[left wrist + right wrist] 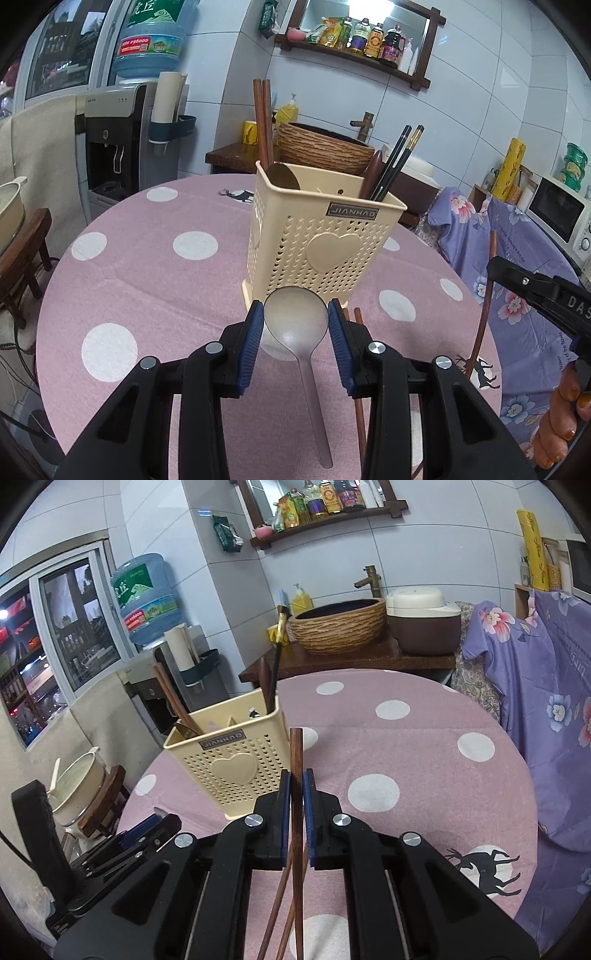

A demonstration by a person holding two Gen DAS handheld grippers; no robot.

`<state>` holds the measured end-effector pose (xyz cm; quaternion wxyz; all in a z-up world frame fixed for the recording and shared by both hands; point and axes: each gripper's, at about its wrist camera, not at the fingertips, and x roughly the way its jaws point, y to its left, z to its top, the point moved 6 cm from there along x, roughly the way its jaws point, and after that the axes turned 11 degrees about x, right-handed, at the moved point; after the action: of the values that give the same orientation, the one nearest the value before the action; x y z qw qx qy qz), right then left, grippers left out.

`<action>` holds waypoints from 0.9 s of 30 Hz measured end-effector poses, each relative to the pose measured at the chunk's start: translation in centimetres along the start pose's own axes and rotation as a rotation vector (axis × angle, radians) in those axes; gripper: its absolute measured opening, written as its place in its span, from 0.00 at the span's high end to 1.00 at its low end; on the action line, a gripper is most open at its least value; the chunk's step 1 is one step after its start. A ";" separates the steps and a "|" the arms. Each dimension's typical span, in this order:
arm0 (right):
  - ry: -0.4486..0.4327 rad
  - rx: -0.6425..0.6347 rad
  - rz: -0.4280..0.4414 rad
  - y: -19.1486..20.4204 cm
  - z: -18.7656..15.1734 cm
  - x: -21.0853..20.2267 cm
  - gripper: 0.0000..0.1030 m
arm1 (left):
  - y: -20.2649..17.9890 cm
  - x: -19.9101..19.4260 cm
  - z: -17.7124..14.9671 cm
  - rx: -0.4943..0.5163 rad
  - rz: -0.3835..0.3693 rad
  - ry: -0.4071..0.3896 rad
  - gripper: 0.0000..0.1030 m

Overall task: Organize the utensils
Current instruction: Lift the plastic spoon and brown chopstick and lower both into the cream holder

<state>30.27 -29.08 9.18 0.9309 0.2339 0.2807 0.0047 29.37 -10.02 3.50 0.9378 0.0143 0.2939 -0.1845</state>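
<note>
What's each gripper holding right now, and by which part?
The left gripper clamps a grey metal spoon by the sides of its bowl. The right gripper is shut on brown wooden chopsticks near their upper ends.

Black plastic grippers; blue ribbed fingers; silver round screws; orange-painted fingernails.

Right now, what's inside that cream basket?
The basket holds brown chopsticks, black chopsticks, a gold spoon and a brown spoon; its walls hide their lower ends.
</note>
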 end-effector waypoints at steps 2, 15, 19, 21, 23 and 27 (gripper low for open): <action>-0.006 -0.004 0.010 0.2 0.4 -0.6 0.93 | 0.1 -0.3 0.5 0.002 0.000 -0.009 0.65; -0.058 -0.069 0.053 3.3 3.8 -3.2 0.93 | 0.6 -2.0 4.8 0.014 -0.017 -0.078 0.65; -0.074 -0.094 0.071 5.1 5.7 -3.5 0.93 | 1.0 -2.5 7.6 0.019 -0.002 -0.120 0.65; -0.098 -0.098 0.087 6.0 7.1 -3.9 0.93 | 1.4 -3.0 9.7 0.019 0.012 -0.158 0.65; -0.130 -0.105 0.103 7.2 9.1 -4.3 0.93 | 1.5 -3.6 11.9 0.027 0.037 -0.199 0.65; -0.214 -0.106 0.123 9.4 13.5 -4.6 0.93 | 1.8 -4.4 16.6 0.033 0.092 -0.285 0.65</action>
<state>34.67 -27.17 25.60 0.9645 0.2002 0.1643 0.0516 35.69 -9.04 19.51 0.9771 0.0167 0.1538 -0.1464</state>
